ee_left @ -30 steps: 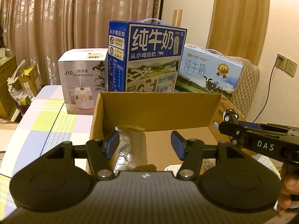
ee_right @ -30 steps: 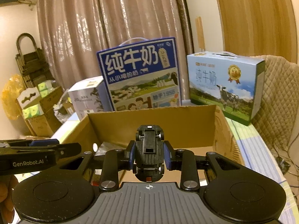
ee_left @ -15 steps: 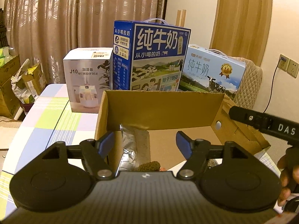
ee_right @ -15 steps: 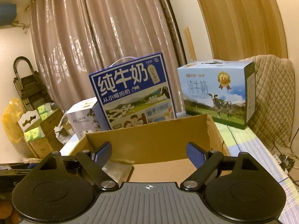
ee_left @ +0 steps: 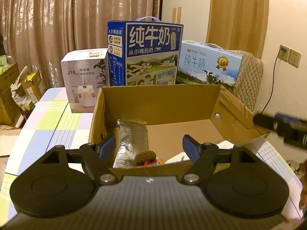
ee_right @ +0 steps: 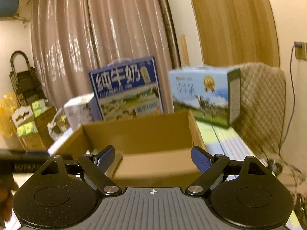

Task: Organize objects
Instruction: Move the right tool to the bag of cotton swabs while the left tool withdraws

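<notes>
An open cardboard box [ee_left: 159, 103] stands on the table straight ahead of both grippers. Inside it lie a silver foil pouch [ee_left: 132, 136], a small figure with a brown head [ee_left: 145, 158] and something white [ee_left: 176, 156]. My left gripper [ee_left: 149, 142] hovers over the box's near wall; its jaws are opening and nothing sits between them. My right gripper [ee_right: 153, 155] is open and bare, in front of the box [ee_right: 138, 132]. It shows blurred at the right edge of the left wrist view [ee_left: 282, 126]. The black toy car is not in view.
Behind the box stand a dark blue milk carton [ee_left: 145, 53], a light blue milk carton [ee_left: 209, 65] and a white humidifier box [ee_left: 84, 80]. A checked tablecloth [ee_left: 48, 118] covers the table. A quilted chair [ee_left: 247, 80] is at the right, and cartons are stacked on the floor [ee_right: 28, 122] at the left.
My right gripper opened, let go of the black toy car over the box and drew back. My left gripper's jaws spread wider and it shifted slightly back.
</notes>
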A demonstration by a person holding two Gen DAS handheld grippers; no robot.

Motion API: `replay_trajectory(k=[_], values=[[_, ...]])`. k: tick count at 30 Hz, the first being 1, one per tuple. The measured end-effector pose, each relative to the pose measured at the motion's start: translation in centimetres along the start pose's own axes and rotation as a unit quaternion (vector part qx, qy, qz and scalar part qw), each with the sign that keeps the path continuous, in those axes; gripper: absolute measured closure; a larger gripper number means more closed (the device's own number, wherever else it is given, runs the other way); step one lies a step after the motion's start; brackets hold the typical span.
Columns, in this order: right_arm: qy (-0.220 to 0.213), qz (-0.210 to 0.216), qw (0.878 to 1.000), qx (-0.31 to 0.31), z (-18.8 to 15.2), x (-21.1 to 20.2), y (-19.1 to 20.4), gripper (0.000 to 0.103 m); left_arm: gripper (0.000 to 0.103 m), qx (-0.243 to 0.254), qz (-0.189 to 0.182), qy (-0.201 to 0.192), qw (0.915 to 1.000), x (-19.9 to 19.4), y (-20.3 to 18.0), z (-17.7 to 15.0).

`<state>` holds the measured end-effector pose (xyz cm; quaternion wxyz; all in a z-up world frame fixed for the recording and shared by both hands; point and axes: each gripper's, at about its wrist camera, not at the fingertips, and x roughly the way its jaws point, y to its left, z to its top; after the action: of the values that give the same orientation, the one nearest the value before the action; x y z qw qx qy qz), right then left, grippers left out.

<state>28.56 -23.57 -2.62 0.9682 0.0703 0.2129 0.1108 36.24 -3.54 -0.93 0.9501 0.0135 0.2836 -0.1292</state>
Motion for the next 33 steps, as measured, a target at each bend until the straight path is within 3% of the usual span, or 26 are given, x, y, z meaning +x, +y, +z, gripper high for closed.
replay_trajectory(k=[12, 21, 33], values=[[0.040, -0.016, 0.999, -0.007, -4.4, -4.3, 0.1, 0.019, 0.027, -0.026, -0.006, 0.010, 0.9996, -5.2, -0.4, -4.8], [0.173, -0.025, 0.985, 0.001, -9.0, -5.3, -0.5, 0.019, 0.020, -0.044, -0.010, 0.046, 0.9979, -7.7, -0.7, -8.4], [0.203, -0.028, 0.979, -0.004, -11.9, -7.5, -1.2, 0.019, 0.017, -0.027, -0.027, 0.091, 0.9951, -9.0, -3.3, -12.5]])
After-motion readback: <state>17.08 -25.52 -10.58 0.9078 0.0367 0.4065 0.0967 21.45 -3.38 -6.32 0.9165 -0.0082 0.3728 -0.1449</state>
